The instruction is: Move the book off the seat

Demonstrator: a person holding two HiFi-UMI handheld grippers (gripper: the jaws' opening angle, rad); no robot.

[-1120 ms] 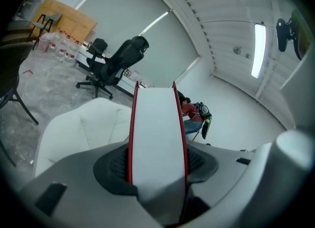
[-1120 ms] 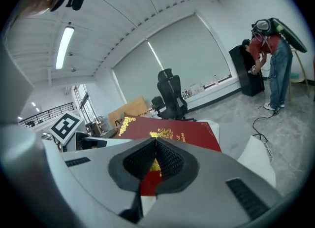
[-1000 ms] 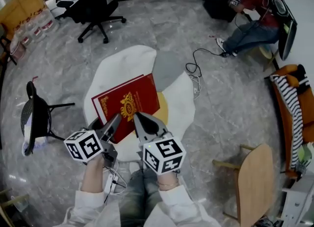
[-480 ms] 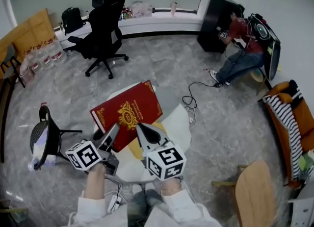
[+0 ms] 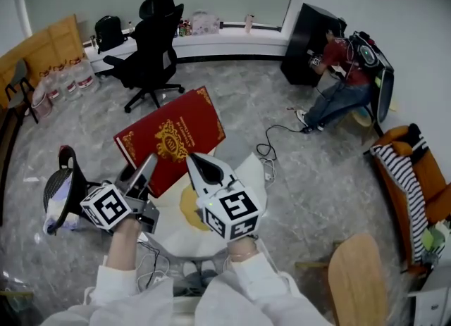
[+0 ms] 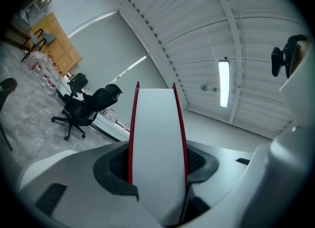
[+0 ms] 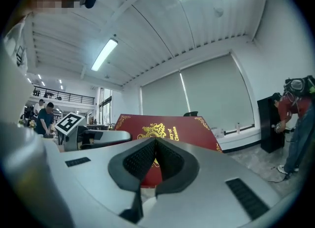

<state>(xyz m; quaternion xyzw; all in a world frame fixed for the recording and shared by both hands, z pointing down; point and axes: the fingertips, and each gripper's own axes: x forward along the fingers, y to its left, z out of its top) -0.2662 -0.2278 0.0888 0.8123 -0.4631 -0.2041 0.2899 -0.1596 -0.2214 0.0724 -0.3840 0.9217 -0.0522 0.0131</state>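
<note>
Grey marble floor [image 5: 232,99], office room; black swivel chair [image 5: 151,43] at the back, a seated person [image 5: 342,71] by a dark cabinet at right, orange sofa [image 5: 416,177] at the right edge. Red book [image 5: 169,138] with a gold emblem is up in the air, tilted, clear of the white seat [image 5: 173,236] below it.

Left gripper [image 5: 144,168] is clamped on the book's near edge. In the left gripper view the white page block and both red covers run straight between the dark pads [image 6: 117,165], jaws partly apart at the book's thickness and pressing on it.

Right gripper [image 5: 196,163] has its jaws drawn together, tips meeting, with nothing visibly pinched. The tips sit at the book's lower edge by the front cover; cannot tell whether they touch it.
</note>
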